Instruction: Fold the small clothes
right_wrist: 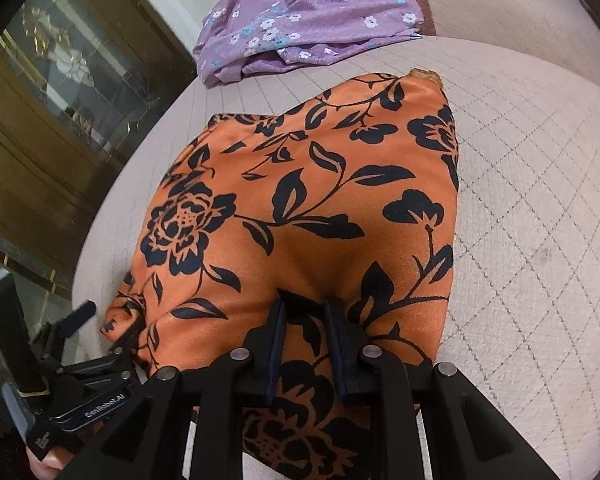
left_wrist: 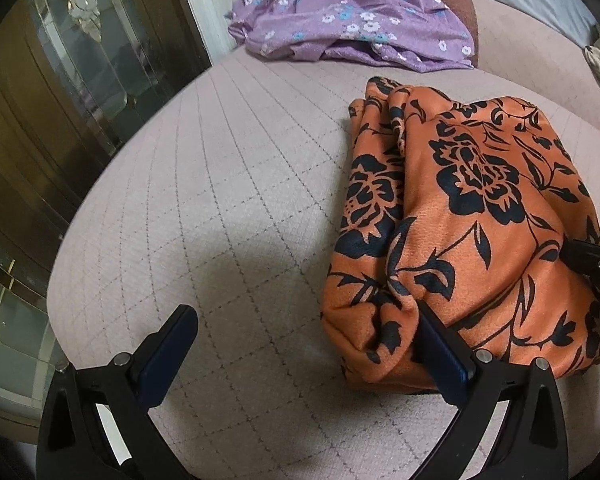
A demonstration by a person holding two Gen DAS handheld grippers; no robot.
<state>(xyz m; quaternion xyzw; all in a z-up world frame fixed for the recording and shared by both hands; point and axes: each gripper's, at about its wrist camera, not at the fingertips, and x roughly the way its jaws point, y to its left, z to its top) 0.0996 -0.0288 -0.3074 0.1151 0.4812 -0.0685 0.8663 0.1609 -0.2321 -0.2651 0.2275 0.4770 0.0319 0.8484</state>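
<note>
An orange cloth with black flowers (left_wrist: 480, 216) lies bunched on a pale quilted cushion (left_wrist: 220, 184). My left gripper (left_wrist: 306, 328) stands open at the cloth's near left corner. Its right finger (left_wrist: 440, 348) rests against the fabric, and its left finger (left_wrist: 172, 340) is over bare cushion. In the right wrist view the orange cloth (right_wrist: 300, 200) spreads out ahead. My right gripper (right_wrist: 306, 312) is shut on a puckered fold near its near edge. The left gripper (right_wrist: 108, 320) shows at the cloth's lower left, and the right gripper (left_wrist: 588, 264) at the left wrist view's right edge.
A crumpled purple cloth with small flowers (left_wrist: 348, 24) lies at the far end of the cushion (right_wrist: 540, 200). A dark wood-and-glass cabinet (left_wrist: 60, 100) stands close on the left. Part of a hand (right_wrist: 48, 464) shows under the left gripper.
</note>
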